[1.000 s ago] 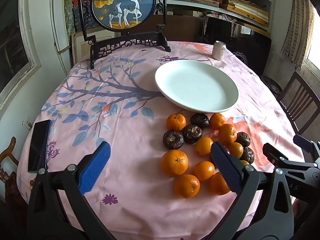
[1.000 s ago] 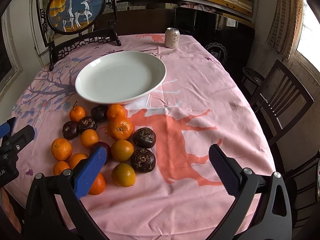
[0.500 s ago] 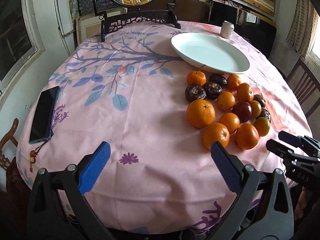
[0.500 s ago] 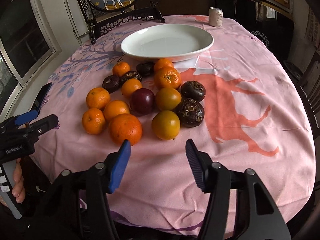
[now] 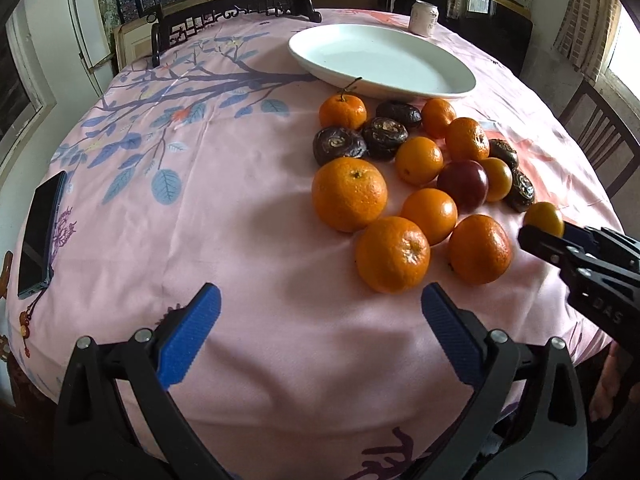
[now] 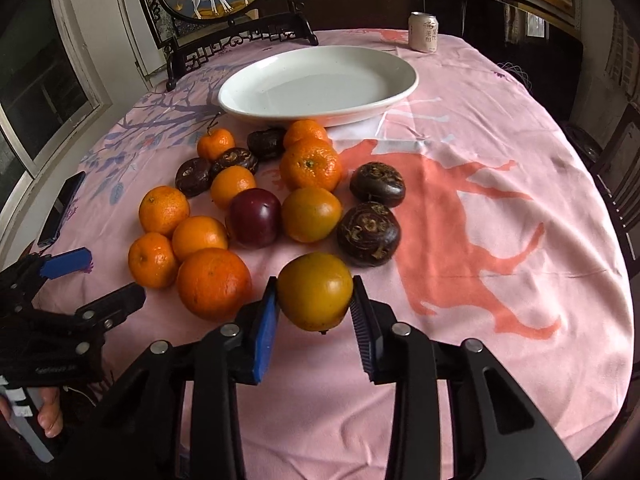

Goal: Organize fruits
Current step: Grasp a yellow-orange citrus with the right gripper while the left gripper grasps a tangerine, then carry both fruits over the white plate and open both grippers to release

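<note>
Round table under pink printed cloth point(image 6: 500, 128), right tongs point(image 6: 314, 312) clamped on smooth yellow-orange round fruit point(image 6: 315, 290), stem nub toward the camera, glossy oval white plate point(image 6: 396, 94) far ahead, left tongs point(image 5: 320, 332) spread wide, just short of dimpled orange tangerine point(image 5: 393, 254).

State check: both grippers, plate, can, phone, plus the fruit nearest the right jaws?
Left gripper: open, holding nothing.
Right gripper: jaws closed on the yellow-orange fruit.
White plate: no fruit on it.
Can: upright.
Phone: lying flat, screen dark.
Remaining fruit: loose on the tablecloth.
</note>
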